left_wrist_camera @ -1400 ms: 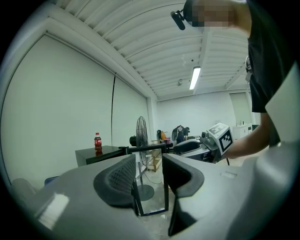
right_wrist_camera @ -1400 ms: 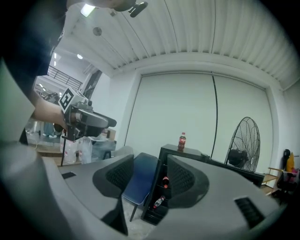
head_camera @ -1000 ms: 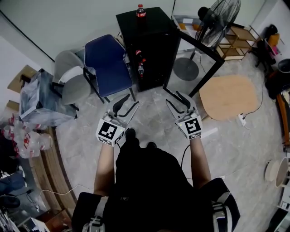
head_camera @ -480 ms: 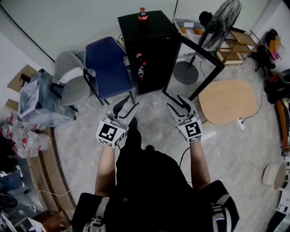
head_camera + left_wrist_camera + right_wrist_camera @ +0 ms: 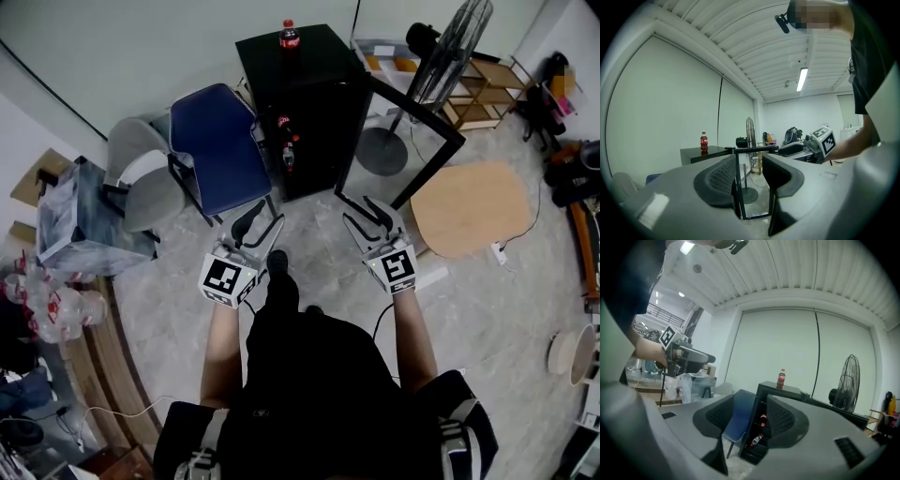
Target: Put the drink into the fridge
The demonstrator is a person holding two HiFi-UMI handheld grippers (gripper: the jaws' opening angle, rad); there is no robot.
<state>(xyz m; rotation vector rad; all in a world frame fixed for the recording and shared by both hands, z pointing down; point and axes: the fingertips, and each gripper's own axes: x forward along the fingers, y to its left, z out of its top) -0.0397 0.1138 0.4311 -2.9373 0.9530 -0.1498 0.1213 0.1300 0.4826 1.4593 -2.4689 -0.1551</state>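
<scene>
both claws up in front of the person, over the floor, well short of the fridge [image 5: 305, 103]. left claw [image 5: 258, 225] wide, nothing between its jaws. right claw [image 5: 359, 204] wide as well, empty, looking across at the open fridge front. the drink [image 5: 289, 36], a red-capped cola bottle, stands upright on top of the black fridge near its back edge, well away from either claw. the glass door [image 5: 417, 111] hangs open to the right. two more bottles [image 5: 283, 123] sit on the shelves inside. a blue chair [image 5: 220, 150] stands just left of the fridge.
</scene>
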